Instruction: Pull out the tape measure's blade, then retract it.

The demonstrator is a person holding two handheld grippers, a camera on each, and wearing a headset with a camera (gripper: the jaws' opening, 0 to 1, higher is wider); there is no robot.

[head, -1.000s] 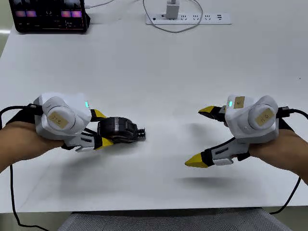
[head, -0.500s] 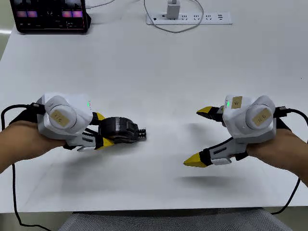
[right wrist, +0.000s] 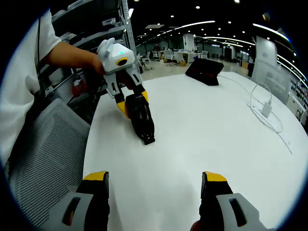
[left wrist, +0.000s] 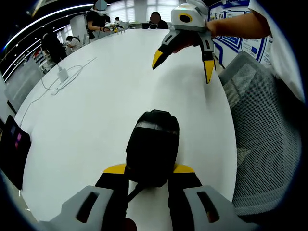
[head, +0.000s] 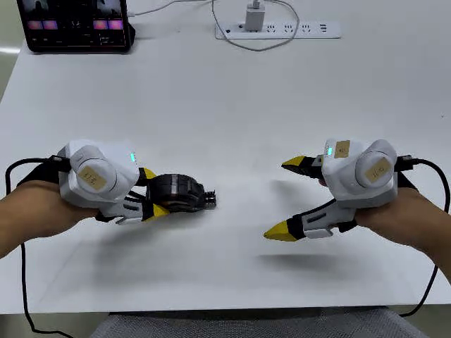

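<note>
Left tool (head: 153, 191): closed on the tape measure (head: 176, 191), one yellow-tipped jaw on each side of the black case; held low at the left of the surface (head: 225, 105).
Left tool, own view (left wrist: 150, 169): both yellow tips pressed against the rear flanks of the case (left wrist: 153, 144), case pointing forward along the jaws.
Tape measure position: resting on the surface between the left tool's jaws, well apart from the right tool.
Blade hook (head: 208, 200): seated at the case mouth, facing the right tool.
Right tool (head: 285, 198): jaws spread wide, gripping nothing; raised above the surface at the right, a shadow beneath it.
Right tool, own view (right wrist: 154, 177): two yellow tips apart, bare white surface between them; tape measure (right wrist: 141, 118) and left tool (right wrist: 134, 102) ahead.
Right tool, seen from the left gripper view (left wrist: 183, 67): jaws spread, tips pointing toward the tape measure.
Hands: one behind each tool, forearms entering from the lower corners of the head view.
Far edge of surface: white power strip (head: 278, 28) with a charger (head: 254, 14) plugged in and a looped cable (head: 232, 39); dark tablet (head: 76, 21) with a lit screen at the far left.
Near edge: grey mesh chair (left wrist: 260, 144) just beside the surface.
</note>
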